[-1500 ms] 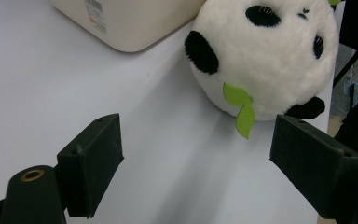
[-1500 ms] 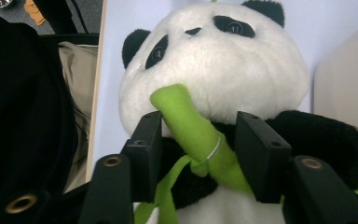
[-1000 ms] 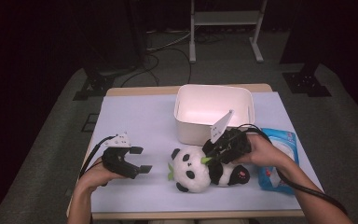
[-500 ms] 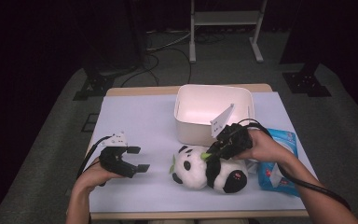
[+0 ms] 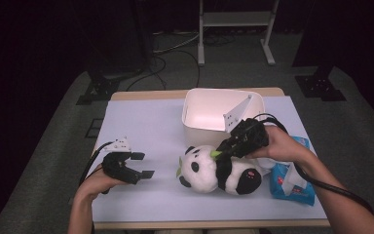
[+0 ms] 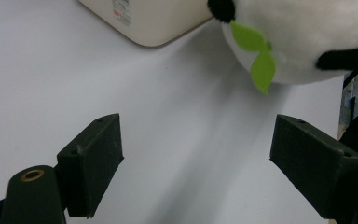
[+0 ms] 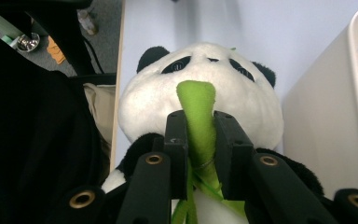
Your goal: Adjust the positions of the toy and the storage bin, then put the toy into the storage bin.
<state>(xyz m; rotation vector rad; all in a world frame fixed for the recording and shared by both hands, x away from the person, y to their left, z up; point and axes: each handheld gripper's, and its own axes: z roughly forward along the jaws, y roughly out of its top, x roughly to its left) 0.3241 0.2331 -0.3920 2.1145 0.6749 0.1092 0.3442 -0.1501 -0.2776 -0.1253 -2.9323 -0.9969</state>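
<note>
Pinching the green bamboo stalk (image 7: 199, 122) sewn to the front of a plush panda (image 5: 217, 169), with the right gripper (image 5: 222, 152) pressed together on that soft stem, probably because it gives a slim handle where the round body would be too wide for the jaws. Seen in the right gripper view as two black jaws flanking the stalk, pads squeezing it, the panda's face just beyond. Lying on its back on the pale tabletop (image 5: 151, 126), head toward the left, feet toward the right, directly in front of an open white bin (image 5: 219, 109) and close to its near wall; likely headed into that bin, judging from the lifting grip and the short distance. Resting to the right of the panda, a blue packet of tissues (image 5: 292, 178), partly under the right forearm. Waiting well to the left, the left gripper (image 5: 139, 165), spread wide and holding nothing, low over bare table, apparently kept clear so the toy can swing freely. Showing in the left gripper view between the open jaws: empty table, with the panda's ear and two green leaves (image 6: 256, 53) farther off.
</note>
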